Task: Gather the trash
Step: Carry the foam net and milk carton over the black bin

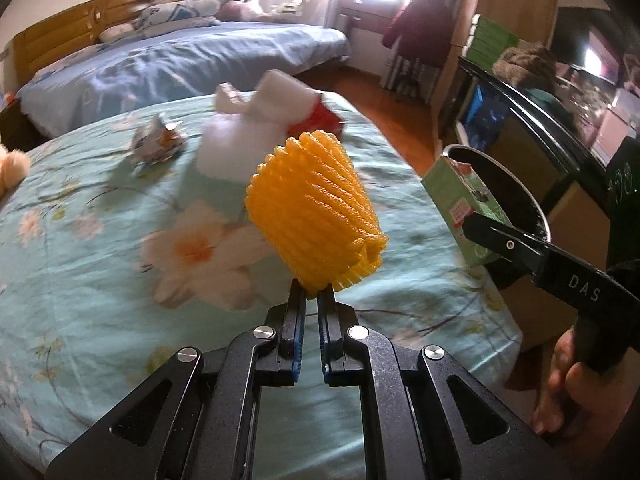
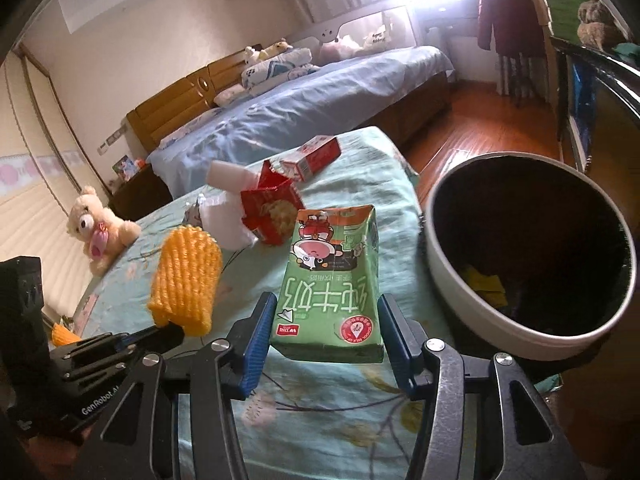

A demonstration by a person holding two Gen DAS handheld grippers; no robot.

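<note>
Gripping foam net (image 1: 316,216), milk carton (image 2: 332,284) beside bin rim (image 2: 440,280), above bed edge

Crumpled wrapper (image 1: 158,145) motion-blurred, white foam (image 1: 240,152) smeared, bin (image 2: 532,256) interior dark, contents unclear

yellow foam net sleeve (image 1: 316,216) and green milk carton (image 2: 330,284) both held upright above the floral bedspread, beside the round bin (image 2: 528,264).
</note>
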